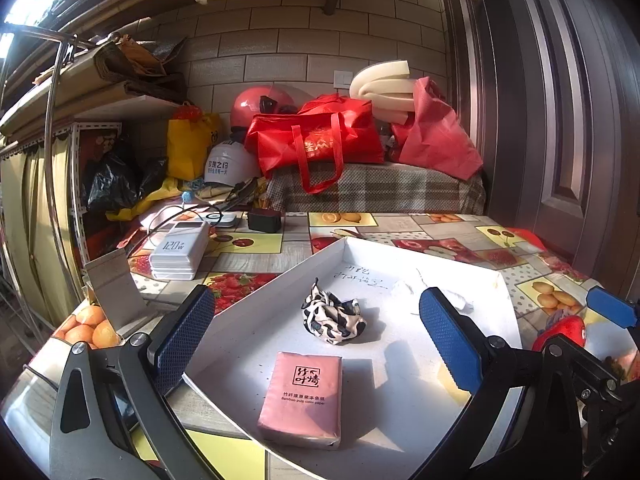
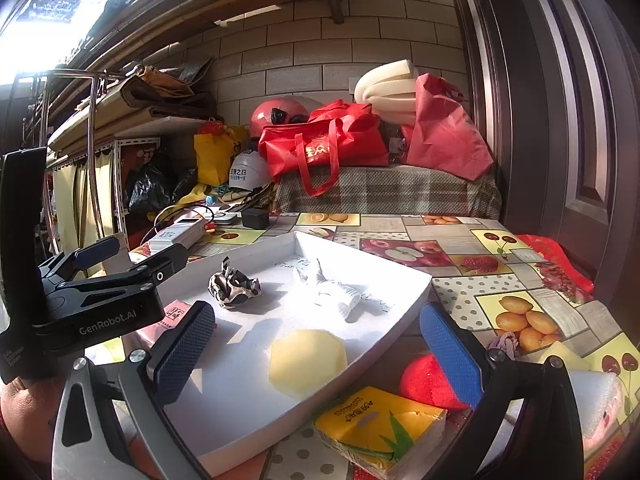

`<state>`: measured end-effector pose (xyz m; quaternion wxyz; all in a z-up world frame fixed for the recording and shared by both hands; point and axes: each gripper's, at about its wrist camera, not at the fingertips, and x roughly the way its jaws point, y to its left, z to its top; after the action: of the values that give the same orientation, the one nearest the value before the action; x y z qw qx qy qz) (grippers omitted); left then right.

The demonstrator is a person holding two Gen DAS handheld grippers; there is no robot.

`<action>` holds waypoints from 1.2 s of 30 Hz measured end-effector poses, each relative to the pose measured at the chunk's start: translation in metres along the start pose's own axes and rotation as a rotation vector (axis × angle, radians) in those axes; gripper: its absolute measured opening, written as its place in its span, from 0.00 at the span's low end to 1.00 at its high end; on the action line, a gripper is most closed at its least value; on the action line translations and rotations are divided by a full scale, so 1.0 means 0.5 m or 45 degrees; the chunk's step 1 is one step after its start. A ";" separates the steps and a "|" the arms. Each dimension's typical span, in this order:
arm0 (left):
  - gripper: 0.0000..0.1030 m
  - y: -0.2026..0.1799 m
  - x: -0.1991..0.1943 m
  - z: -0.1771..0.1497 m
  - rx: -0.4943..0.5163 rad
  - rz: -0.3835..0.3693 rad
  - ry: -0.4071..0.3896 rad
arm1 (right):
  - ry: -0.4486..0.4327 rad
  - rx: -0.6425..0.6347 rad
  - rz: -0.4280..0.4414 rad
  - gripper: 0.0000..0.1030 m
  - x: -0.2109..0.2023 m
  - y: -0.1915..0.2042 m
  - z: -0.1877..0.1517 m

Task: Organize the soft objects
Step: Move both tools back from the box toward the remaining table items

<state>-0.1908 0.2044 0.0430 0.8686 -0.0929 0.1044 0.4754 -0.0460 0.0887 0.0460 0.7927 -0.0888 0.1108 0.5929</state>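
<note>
1. Sorting is judged part-done: four soft items are seen inside the shallow white cardboard tray (image 2: 400,300): a pink paper-wrapped tissue pack (image 1: 302,398), a black-and-white patterned fabric scrunchie (image 1: 334,316), a crumpled white tissue wad (image 2: 332,288) and a pale yellow octagonal foam sponge (image 2: 308,362).
2. Left gripper (image 1: 316,338): jaws spread wide, nothing held; it is positioned over the tray, with the pink pack and scrunchie framed between its fingers.
3. Right gripper (image 2: 318,356): jaws also spread apart, empty; it hangs over the tray's near right edge.
4. Items outside the tray, on the fruit-print tablecloth (image 2: 452,292): a yellow plastic-wrapped tissue pack (image 2: 382,430) touching the tray's near rim, a red fuzzy soft ball (image 2: 430,386) just beside it, a small mauve fabric piece (image 2: 504,342) further right, and white foam sheet (image 2: 596,400) at the far right edge.
5. Step in hand, as judged: selection of the next loose item.
6. Next move, as judged: right gripper lowered onto the yellow pack or red ball, jaws closed gently, then lifted over the rim.
</note>
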 end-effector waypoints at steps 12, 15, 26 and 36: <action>1.00 -0.134 -0.056 -0.022 0.187 -0.336 0.065 | 0.054 0.066 -0.150 1.00 -0.094 -0.162 -0.030; 1.00 -0.165 -0.060 -0.026 0.221 -0.427 0.112 | 0.085 0.097 -0.219 1.00 -0.112 -0.225 -0.037; 1.00 -0.290 -0.049 -0.040 0.331 -0.718 0.267 | 0.179 0.257 -0.356 1.00 -0.148 -0.391 -0.057; 1.00 -0.380 0.004 -0.054 0.403 -0.837 0.473 | 0.223 0.201 -0.312 1.00 -0.133 -0.375 -0.059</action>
<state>-0.0317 0.0981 0.0285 0.9442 -0.0707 0.2960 0.1258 0.1139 -0.0333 0.0381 0.8509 -0.0903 0.2140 0.4711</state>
